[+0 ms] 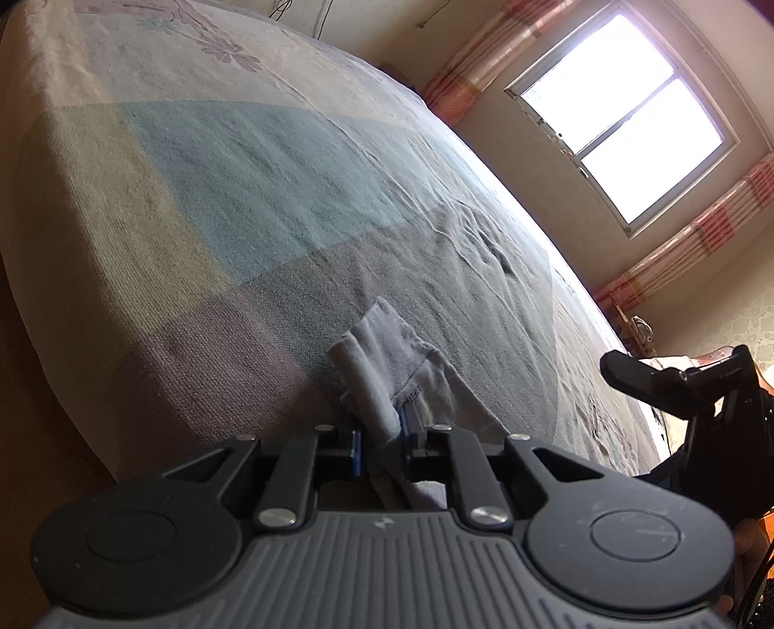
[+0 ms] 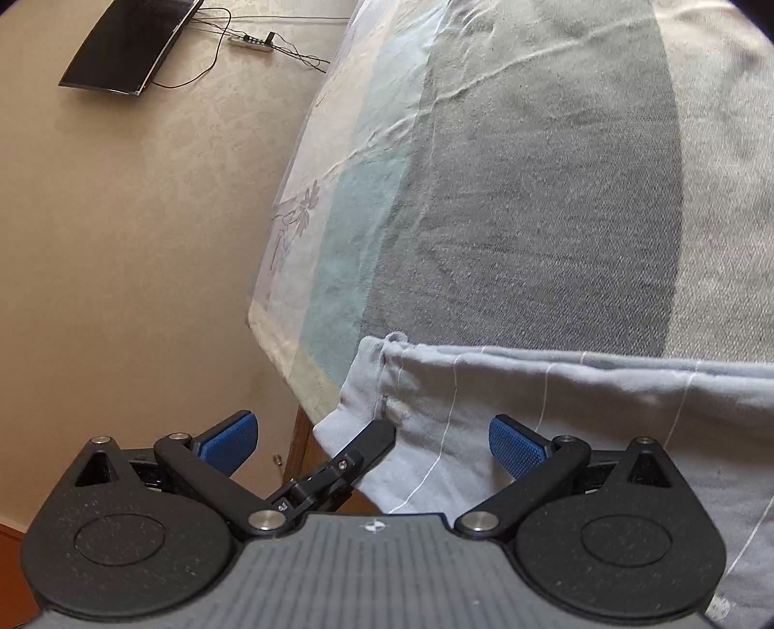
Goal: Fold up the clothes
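Note:
A light grey-blue garment [image 2: 580, 406] with thin white stripes lies along the near edge of the bed [image 2: 532, 193]. My left gripper [image 1: 382, 435] is shut on one bunched corner of the garment [image 1: 382, 358], which sticks up past the pads. In the right wrist view a black finger [image 2: 367, 442] of the left gripper shows at that same corner. My right gripper [image 2: 372, 442] is open, its blue pads [image 2: 517, 447] spread wide on either side of the corner and touching nothing. One of its fingers [image 1: 629, 375] shows at the right of the left wrist view.
The bed wears a patchwork sheet [image 1: 242, 169] in blue, grey and cream, lightly wrinkled. A bright window [image 1: 624, 111] with striped curtains [image 1: 677, 256] lies beyond it. A dark flat screen [image 2: 130, 43] and a power strip [image 2: 251, 41] with cables sit past the bed's corner. The wooden bed frame [image 2: 297, 450] shows below the sheet.

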Demonstrator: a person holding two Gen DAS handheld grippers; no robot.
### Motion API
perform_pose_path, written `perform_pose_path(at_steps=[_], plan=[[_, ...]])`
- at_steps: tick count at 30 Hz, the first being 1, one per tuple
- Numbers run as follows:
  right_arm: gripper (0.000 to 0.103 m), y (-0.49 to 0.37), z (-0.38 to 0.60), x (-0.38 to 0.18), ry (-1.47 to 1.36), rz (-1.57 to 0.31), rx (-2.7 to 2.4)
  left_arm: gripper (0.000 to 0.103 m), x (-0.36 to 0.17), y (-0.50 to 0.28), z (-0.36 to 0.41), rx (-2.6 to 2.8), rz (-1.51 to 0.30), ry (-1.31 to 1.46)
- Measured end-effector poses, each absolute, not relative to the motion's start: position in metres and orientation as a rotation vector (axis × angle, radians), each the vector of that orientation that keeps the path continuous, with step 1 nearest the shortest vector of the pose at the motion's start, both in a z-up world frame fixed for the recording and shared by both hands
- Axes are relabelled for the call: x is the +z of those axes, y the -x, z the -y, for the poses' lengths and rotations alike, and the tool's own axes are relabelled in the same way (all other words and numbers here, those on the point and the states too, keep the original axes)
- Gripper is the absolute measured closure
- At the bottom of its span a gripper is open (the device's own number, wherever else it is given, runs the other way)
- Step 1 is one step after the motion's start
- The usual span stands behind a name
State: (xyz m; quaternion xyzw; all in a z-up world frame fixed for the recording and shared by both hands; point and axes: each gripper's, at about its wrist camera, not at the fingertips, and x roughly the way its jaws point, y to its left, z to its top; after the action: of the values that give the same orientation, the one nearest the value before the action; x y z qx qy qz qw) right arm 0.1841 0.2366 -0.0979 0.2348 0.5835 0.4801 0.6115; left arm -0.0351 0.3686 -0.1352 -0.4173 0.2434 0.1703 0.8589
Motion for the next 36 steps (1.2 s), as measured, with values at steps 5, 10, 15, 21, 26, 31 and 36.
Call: perform_pose_path(at_steps=[5, 10, 15, 21, 26, 31, 36], plan=[[0.000, -0.193, -0.245, -0.093, -0.468, -1.265, 1.036, 0.090, -0.137, 0.035, -0.372, 0.353, -0.509, 0.885], [0.000, -0.180, -0.238, -0.083, -0.456, -1.281, 1.044, 0.090, -0.138, 0.036, -0.374, 0.348, -0.504, 0.889], [0.000, -0.157, -0.224, -0.076, -0.465, -1.321, 1.010, 0.089, -0.139, 0.038, -0.374, 0.346, -0.498, 0.893], [0.000, -0.136, -0.229, -0.090, -0.457, -1.405, 0.980, 0.089, -0.141, 0.039, -0.377, 0.343, -0.492, 0.905], [0.000, -0.122, -0.231, -0.096, -0.443, -1.473, 1.038, 0.089, -0.144, 0.041, -0.381, 0.337, -0.486, 0.917], [0.000, -0.133, -0.216, -0.084, -0.472, -1.388, 0.985, 0.089, -0.147, 0.046, -0.386, 0.336, -0.486, 0.915], [0.000, -0.167, -0.203, -0.082, -0.527, -1.286, 0.883, 0.089, -0.149, 0.047, -0.388, 0.334, -0.484, 0.919]])
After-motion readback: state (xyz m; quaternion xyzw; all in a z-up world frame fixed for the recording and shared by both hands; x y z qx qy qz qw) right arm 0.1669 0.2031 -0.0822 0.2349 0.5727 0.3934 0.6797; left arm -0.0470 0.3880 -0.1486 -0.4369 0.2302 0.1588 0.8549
